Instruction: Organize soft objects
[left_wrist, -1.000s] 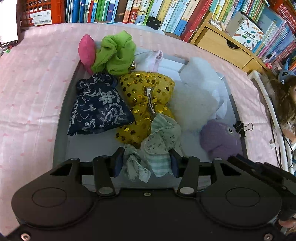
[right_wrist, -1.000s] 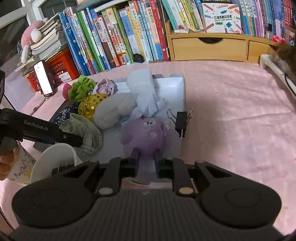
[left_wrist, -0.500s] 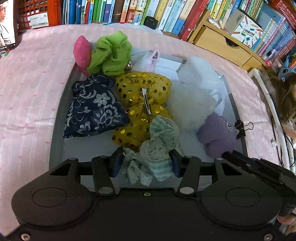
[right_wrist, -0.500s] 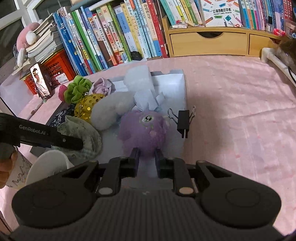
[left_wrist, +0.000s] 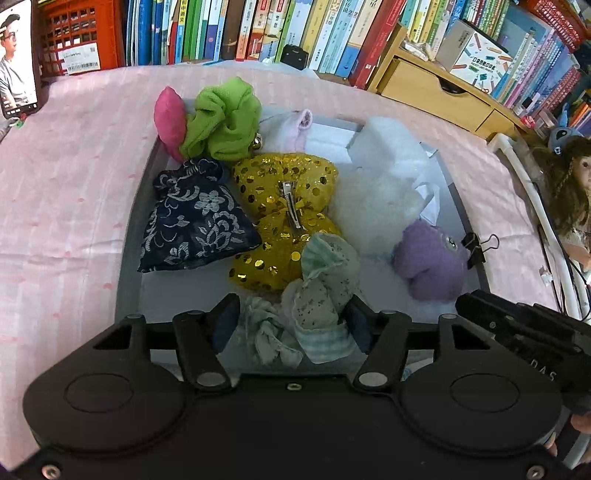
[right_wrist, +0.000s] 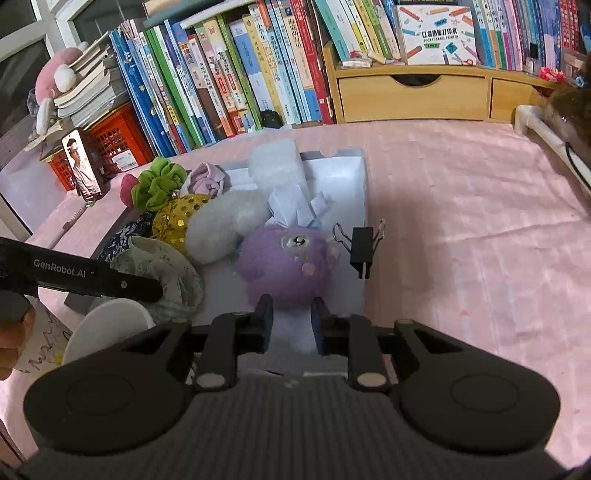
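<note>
My left gripper (left_wrist: 291, 325) holds the pale green cloth bundle (left_wrist: 321, 288) between half-open jaws, as it did a second ago. My right gripper (right_wrist: 291, 317) has crept forward: its narrow-set jaws now flank the purple plush (right_wrist: 284, 266), not yet squeezing. Beyond, the gold bow (left_wrist: 284, 199) and green scrunchie (left_wrist: 221, 122) wait on the tray (left_wrist: 129, 236).
</note>
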